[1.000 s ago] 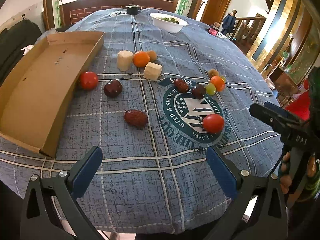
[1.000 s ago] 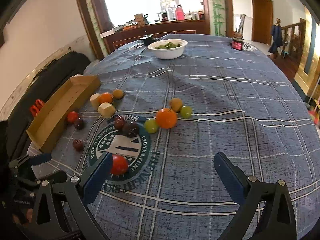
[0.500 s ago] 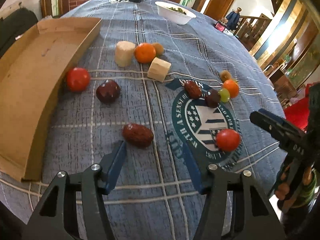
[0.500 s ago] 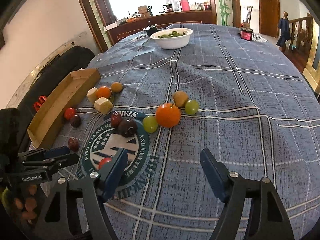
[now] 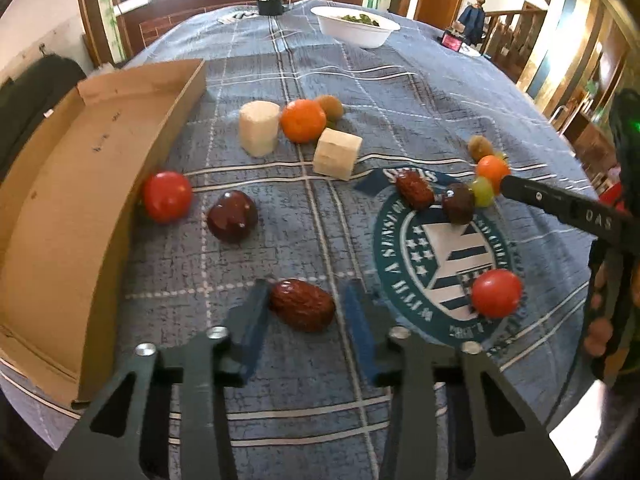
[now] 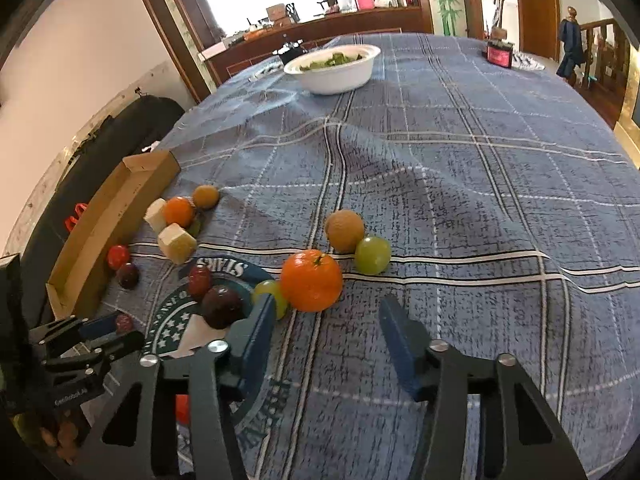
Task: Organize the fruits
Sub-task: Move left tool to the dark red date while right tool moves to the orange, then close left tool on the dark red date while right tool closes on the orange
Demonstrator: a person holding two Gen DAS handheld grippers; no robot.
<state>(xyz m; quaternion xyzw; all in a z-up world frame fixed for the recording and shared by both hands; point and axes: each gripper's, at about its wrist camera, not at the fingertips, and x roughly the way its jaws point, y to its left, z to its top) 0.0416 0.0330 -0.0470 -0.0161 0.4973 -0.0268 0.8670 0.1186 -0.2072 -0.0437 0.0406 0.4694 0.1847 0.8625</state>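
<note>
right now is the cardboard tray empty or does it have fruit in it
Empty as far as visible: the cardboard tray shows only bare floor, and the nearest tomato sits outside its wall.

In the right wrist view the right gripper's left finger [image 6: 256,332] hides part of a green grape [image 6: 271,295] and most of a red tomato [image 6: 182,408].

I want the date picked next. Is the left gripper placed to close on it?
Probably yes: the left gripper is open with the red date lying between its fingers on the cloth, and nothing else sits in that gap.
</note>
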